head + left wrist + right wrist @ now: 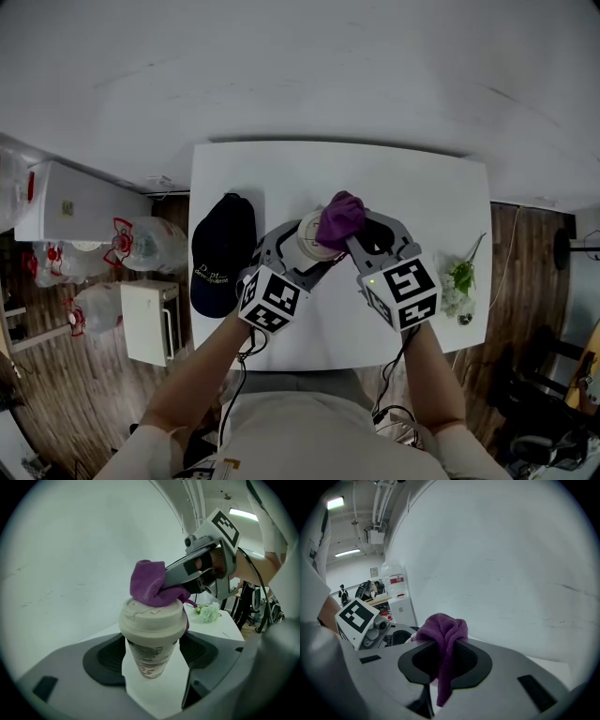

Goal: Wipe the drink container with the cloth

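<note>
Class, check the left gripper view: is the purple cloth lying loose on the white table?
No, the right gripper holds the purple cloth against the cream plastic lid of the patterned paper cup.

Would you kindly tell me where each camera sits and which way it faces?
Head view: on the person's head, facing steeply down at the table; forearms, left gripper and right gripper show.
Left gripper view: on the left gripper, facing along its jaws around the cup; the right gripper reaches in from the right.
Right gripper view: on the right gripper, facing along its jaws clamping the cloth; left gripper at left.
All three share the cloth.
</note>
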Demonstrator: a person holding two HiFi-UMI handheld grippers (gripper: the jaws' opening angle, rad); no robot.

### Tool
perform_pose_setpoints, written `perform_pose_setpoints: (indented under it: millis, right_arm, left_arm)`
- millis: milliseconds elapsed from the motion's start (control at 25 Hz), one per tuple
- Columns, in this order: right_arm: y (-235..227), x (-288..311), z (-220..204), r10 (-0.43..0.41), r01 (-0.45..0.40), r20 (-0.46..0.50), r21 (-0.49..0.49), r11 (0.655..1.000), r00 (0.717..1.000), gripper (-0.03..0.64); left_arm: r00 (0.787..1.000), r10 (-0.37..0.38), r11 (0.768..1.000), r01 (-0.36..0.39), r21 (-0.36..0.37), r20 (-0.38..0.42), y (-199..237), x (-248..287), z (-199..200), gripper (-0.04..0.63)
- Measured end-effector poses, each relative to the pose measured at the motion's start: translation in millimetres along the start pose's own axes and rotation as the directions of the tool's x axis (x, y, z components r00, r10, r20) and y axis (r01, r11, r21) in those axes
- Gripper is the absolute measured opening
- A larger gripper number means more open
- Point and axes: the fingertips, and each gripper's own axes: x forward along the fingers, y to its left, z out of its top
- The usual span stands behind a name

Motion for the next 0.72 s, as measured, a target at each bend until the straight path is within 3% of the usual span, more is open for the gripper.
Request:
perform_pose_setpoints:
  millis: [160,360,520,720]
  right_arm:
    - [7,9,7,-0.011,0.01,-0.023,-0.06,0.998,1.0,0.081]
    - [29,19,17,-0.064,0.044,-0.07,-0.25,0.967,0.996,0.081]
    - [54,16,15,-0.013,-0.011,-0.082,-0.296,0.955,0.997,0.08]
    - [81,-7,-1,0.106,-0.14,-0.125,-0.301,0.944,0.986,0.081]
  left_arm:
    - [1.0,-0.003,1.0,0.003,0.005,0.003,0,0,0,0.369]
    - [1.0,0.008,1.0,-0.008,0.004,-0.024,0,0,-2,0.368]
    - [0.999,0.021,1.0,-0.021,-0.006,-0.043,1,0,-2,0.369]
    - [0.999,0.013,1.0,-0.013,-0.007,-0.053,0,0,-3,0.368]
